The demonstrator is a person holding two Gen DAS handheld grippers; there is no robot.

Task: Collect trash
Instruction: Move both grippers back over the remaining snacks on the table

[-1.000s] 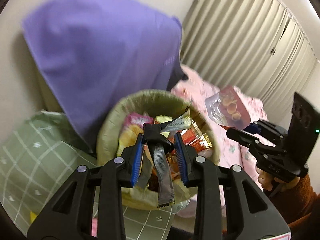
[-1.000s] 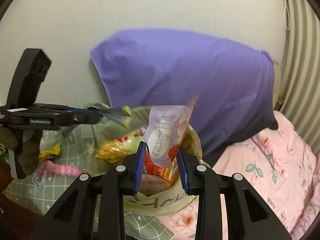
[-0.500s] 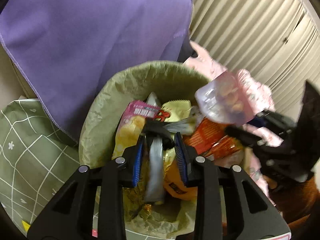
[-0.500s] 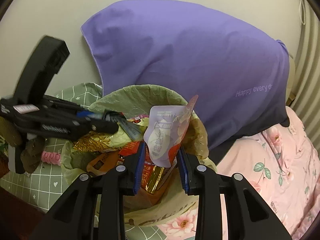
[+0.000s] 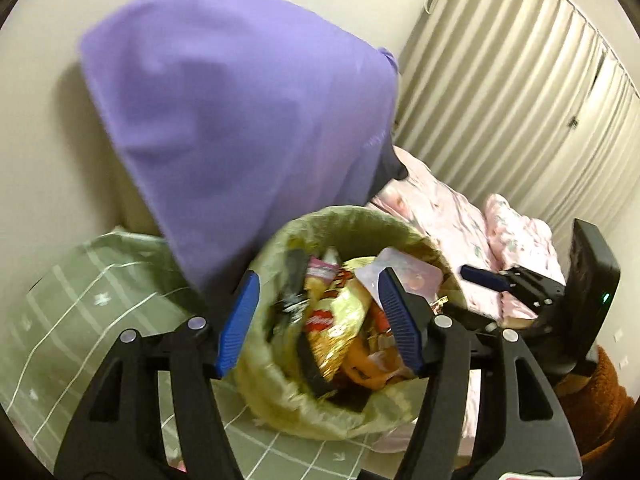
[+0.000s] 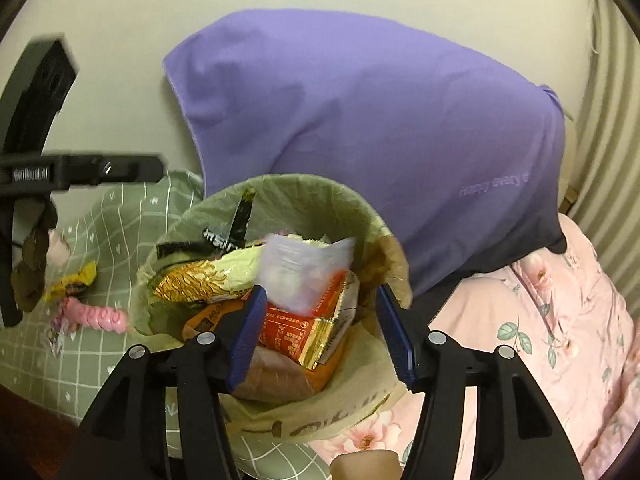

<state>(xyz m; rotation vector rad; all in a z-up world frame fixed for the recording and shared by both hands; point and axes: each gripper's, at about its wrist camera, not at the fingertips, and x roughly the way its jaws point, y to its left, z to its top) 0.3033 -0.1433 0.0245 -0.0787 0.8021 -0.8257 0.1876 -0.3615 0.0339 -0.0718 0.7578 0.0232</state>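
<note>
A trash bin lined with a green bag stands on the bed, heaped with snack wrappers. My left gripper hovers over it with its jaws opening and nothing between them. The dark strip wrapper lies inside, against the liner. My right gripper is over the same bin, jaws opening wide. The pale purple pouch is blurred and loose between them, dropping onto the pile; the pads do not touch it. Each gripper shows in the other's view: the right one and the left one.
A large purple pillow leans on the wall behind the bin. The bin stands on a green checked sheet, with pink floral bedding to its right. A yellow wrapper and a pink wrapper lie on the green sheet. Pleated curtains hang at the far right.
Both grippers were shut on trash over the bin and have spread their jaws. The dark strip left the left gripper; the purple pouch slipped from the right one and is falling in.
</note>
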